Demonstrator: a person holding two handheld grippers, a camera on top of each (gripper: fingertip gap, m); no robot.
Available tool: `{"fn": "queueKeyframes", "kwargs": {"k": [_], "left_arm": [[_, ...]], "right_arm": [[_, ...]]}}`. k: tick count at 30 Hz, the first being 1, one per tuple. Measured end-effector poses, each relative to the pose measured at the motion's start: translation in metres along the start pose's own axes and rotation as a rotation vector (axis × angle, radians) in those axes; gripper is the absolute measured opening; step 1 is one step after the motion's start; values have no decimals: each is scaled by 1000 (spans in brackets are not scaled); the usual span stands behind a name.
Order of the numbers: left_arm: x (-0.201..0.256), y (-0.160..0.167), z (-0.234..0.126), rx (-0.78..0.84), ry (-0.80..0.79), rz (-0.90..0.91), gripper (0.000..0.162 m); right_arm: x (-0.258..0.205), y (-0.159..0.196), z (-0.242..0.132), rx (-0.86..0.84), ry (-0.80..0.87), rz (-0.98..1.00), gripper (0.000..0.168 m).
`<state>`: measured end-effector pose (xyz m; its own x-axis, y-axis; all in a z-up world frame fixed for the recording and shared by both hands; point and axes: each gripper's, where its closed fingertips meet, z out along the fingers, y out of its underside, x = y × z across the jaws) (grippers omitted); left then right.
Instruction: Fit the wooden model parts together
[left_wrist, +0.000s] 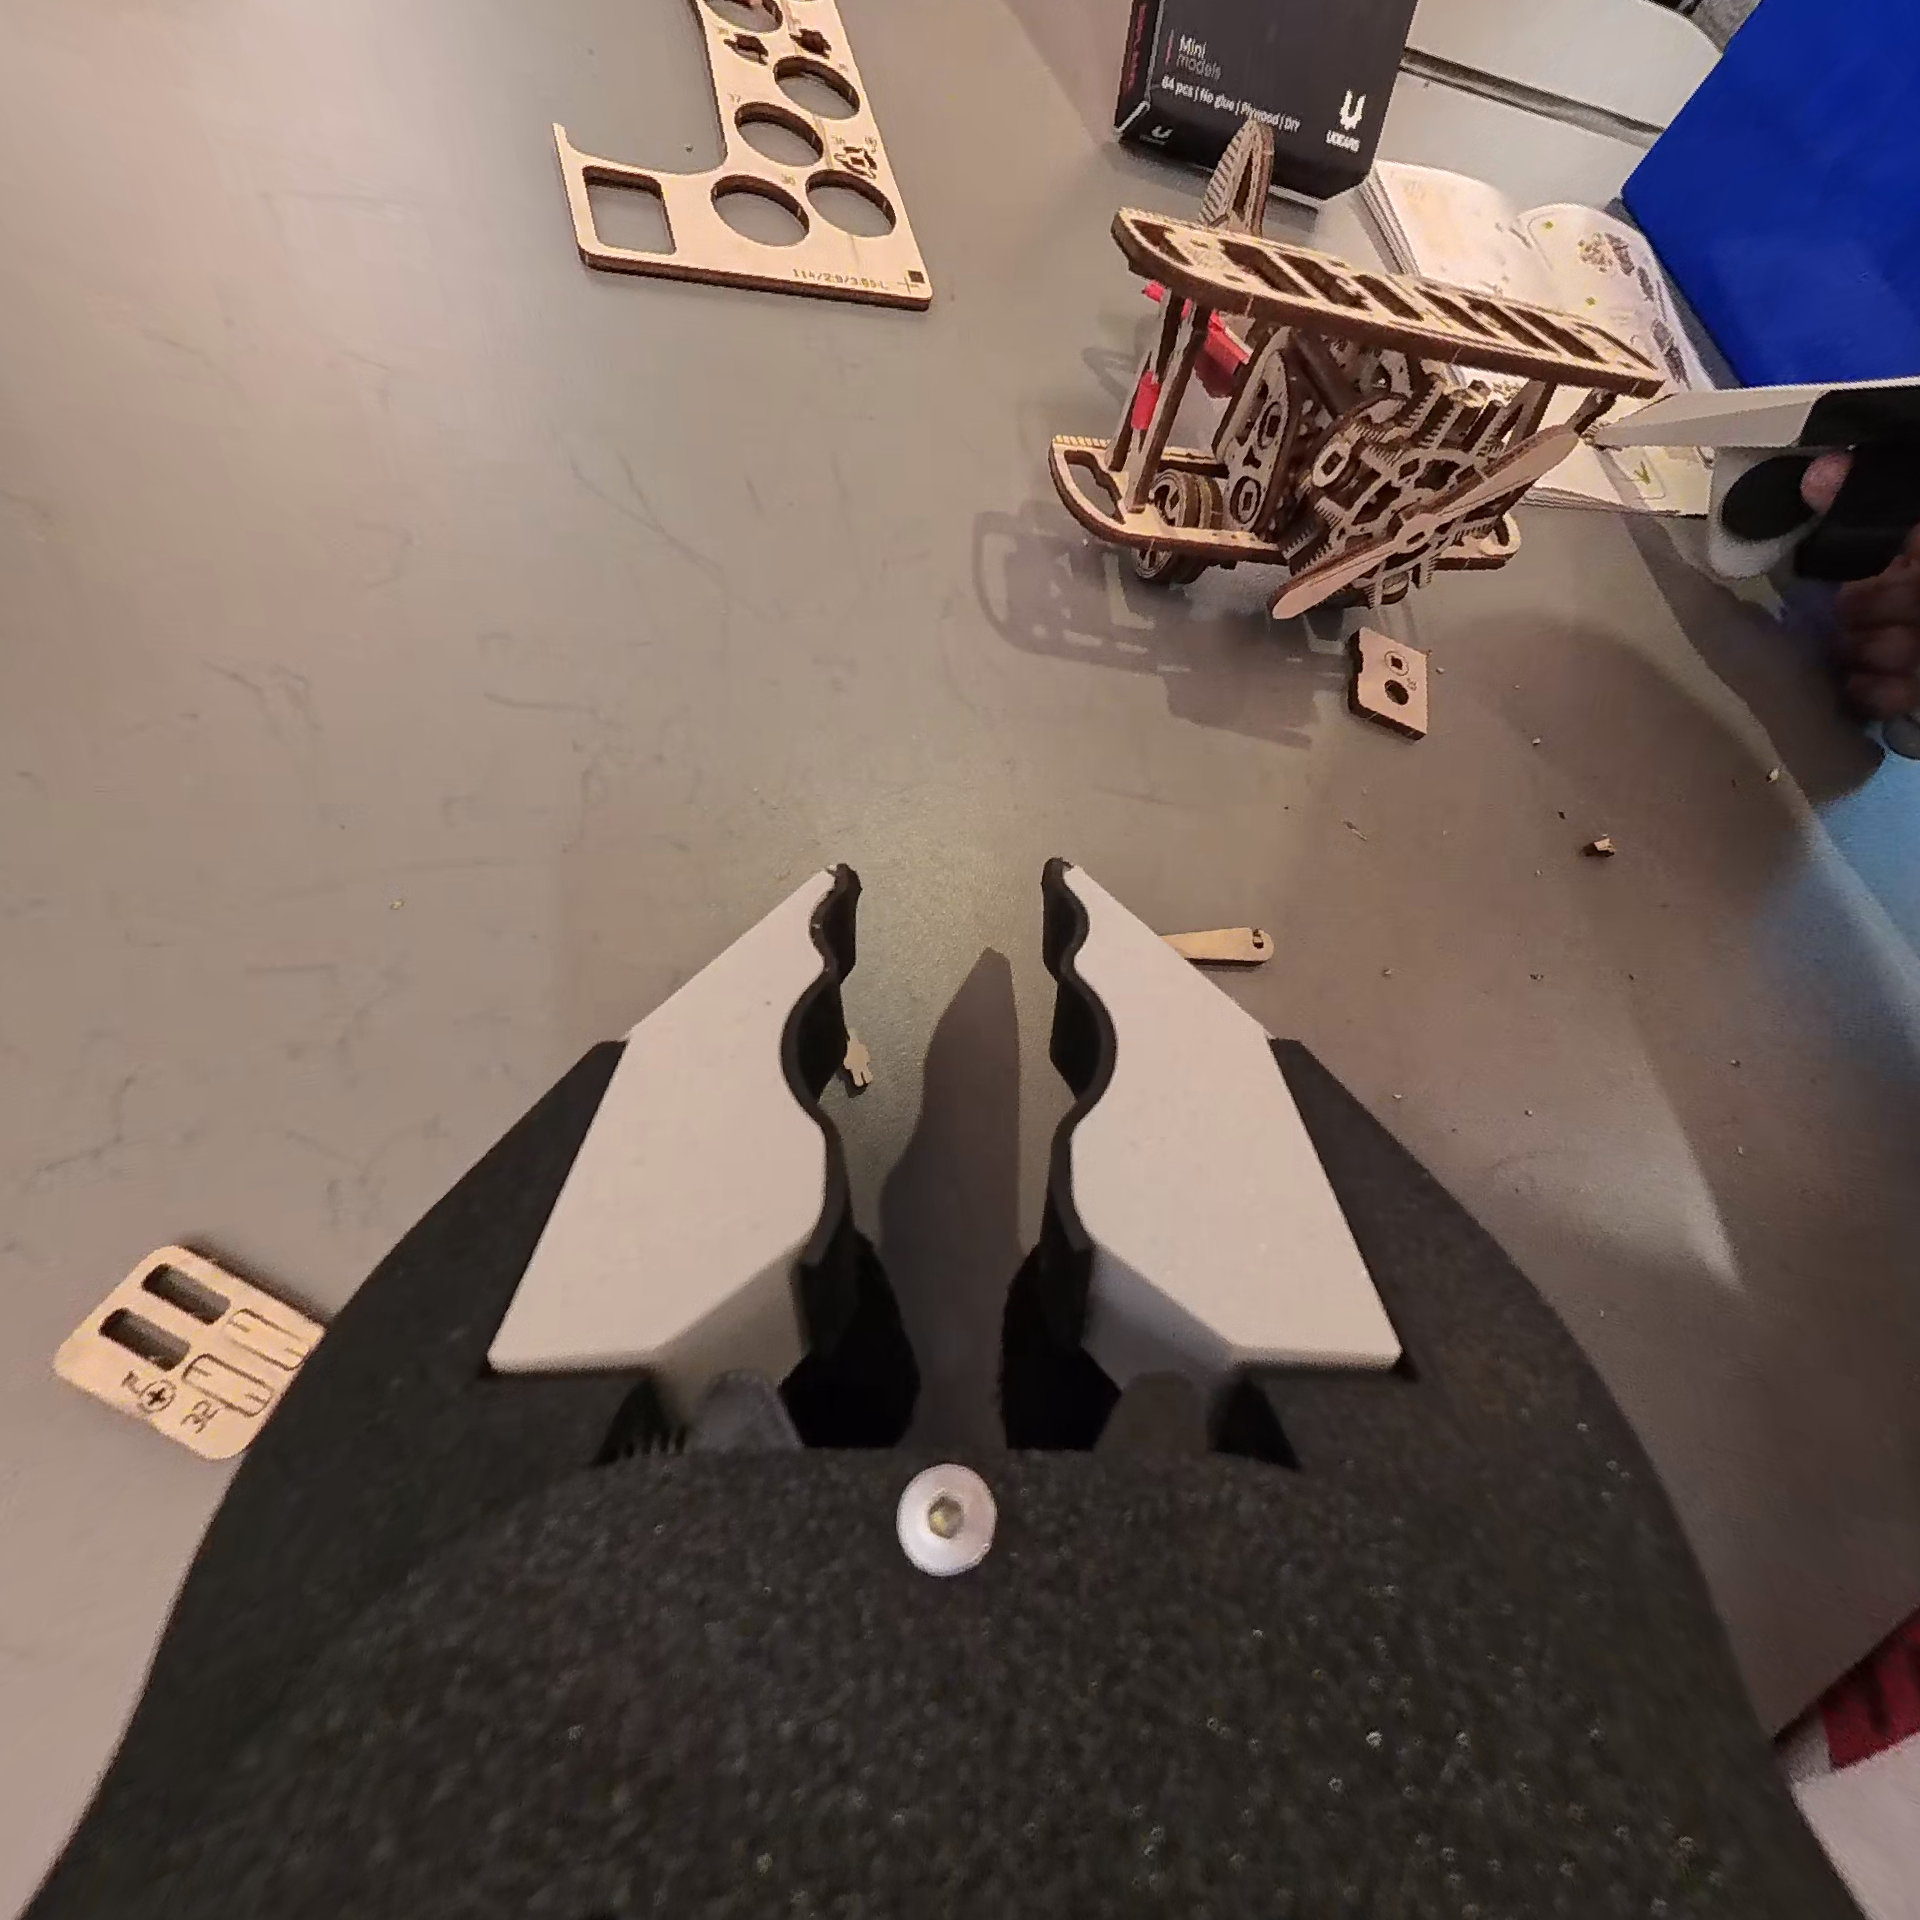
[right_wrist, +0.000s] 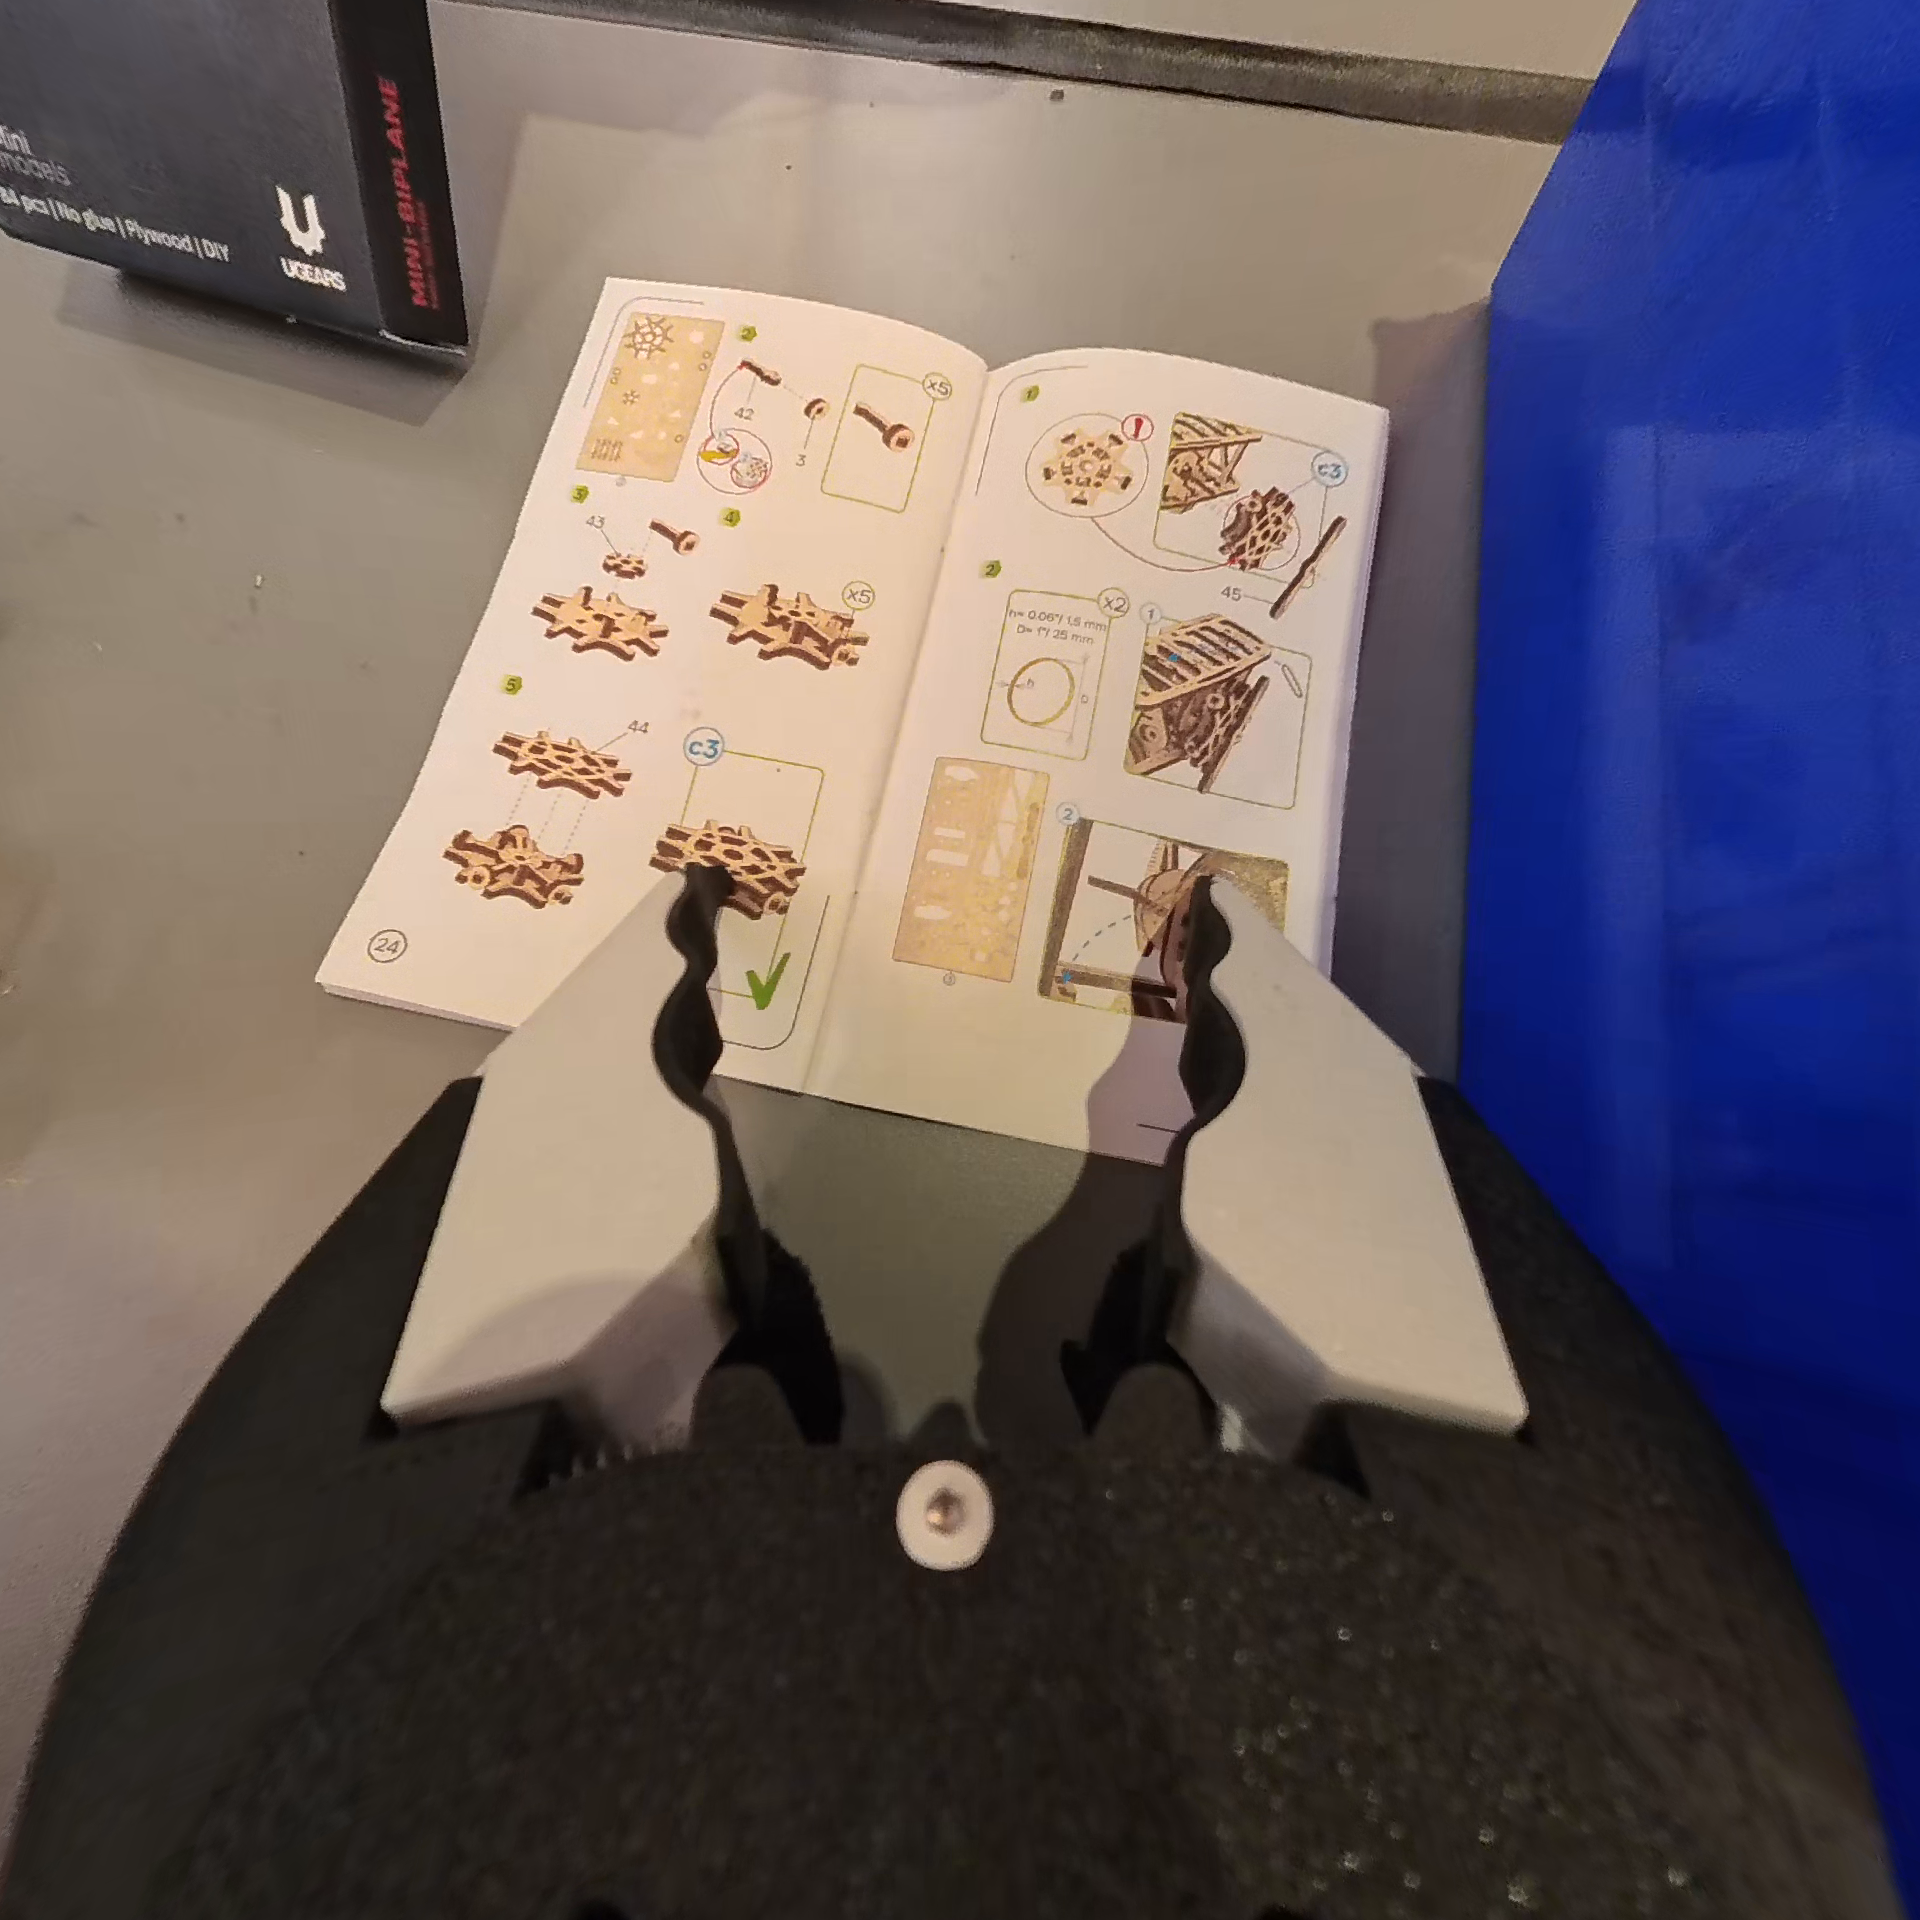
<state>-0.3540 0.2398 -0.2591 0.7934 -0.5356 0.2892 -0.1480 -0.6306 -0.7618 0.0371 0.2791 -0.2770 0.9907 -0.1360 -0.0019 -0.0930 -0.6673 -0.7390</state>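
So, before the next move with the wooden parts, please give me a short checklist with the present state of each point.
1. Left claw open and empty: ok.
2. Right claw open and empty: ok.
3. Biplane upright on the table, free of both claws: ok.
4. Loose parts within view: small square piece beside the biplane, thin piece by the left claw: ok.
5. Booklet lying open and readable under the right claw: ok.
6. Which part goes next: cannot tell.

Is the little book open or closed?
Open. The booklet lies flat on the table, two picture pages spread either side of its middle fold. The right tool hovers open above it.
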Motion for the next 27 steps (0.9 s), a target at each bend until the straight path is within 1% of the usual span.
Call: {"fn": "queueKeyframes", "kwargs": {"k": [8, 11, 13, 16, 19, 22, 23, 24, 26, 27], "left_arm": [[6, -1, -1, 8, 28, 21, 34], [11, -1, -2, 14, 55, 44, 34], [14, -4, -5, 39, 64, 56, 34], [17, -13, -15, 125, 73, 74, 32], [22, -20, -23, 190, 97, 95, 32], [22, -20, -24, 193, 116, 74, 31], [19, -17, -22, 167, 108, 24, 26], [21, -19, -25, 178, 128, -42, 21], [42, -37, -45, 277, 236, -113, 21], [49, -42, -54, 287, 250, -92, 21]], "right_arm": [[0, 0, 0, 1, -2, -2, 89], [-5, -1, -2, 11, -19, -32, 82], [-6, -3, -3, 29, 0, -73, 82], [-14, -12, -10, 82, 6, -154, 82], [-39, -27, -27, 136, -73, -143, 80], [-71, -40, -53, 221, -183, -123, 73], [-79, -37, -59, 232, -190, -135, 73], [-86, -30, -65, 233, -198, -159, 73], [-100, -9, -73, 216, -212, -178, 76], [-108, 2, -78, 210, -244, -162, 77]]}}
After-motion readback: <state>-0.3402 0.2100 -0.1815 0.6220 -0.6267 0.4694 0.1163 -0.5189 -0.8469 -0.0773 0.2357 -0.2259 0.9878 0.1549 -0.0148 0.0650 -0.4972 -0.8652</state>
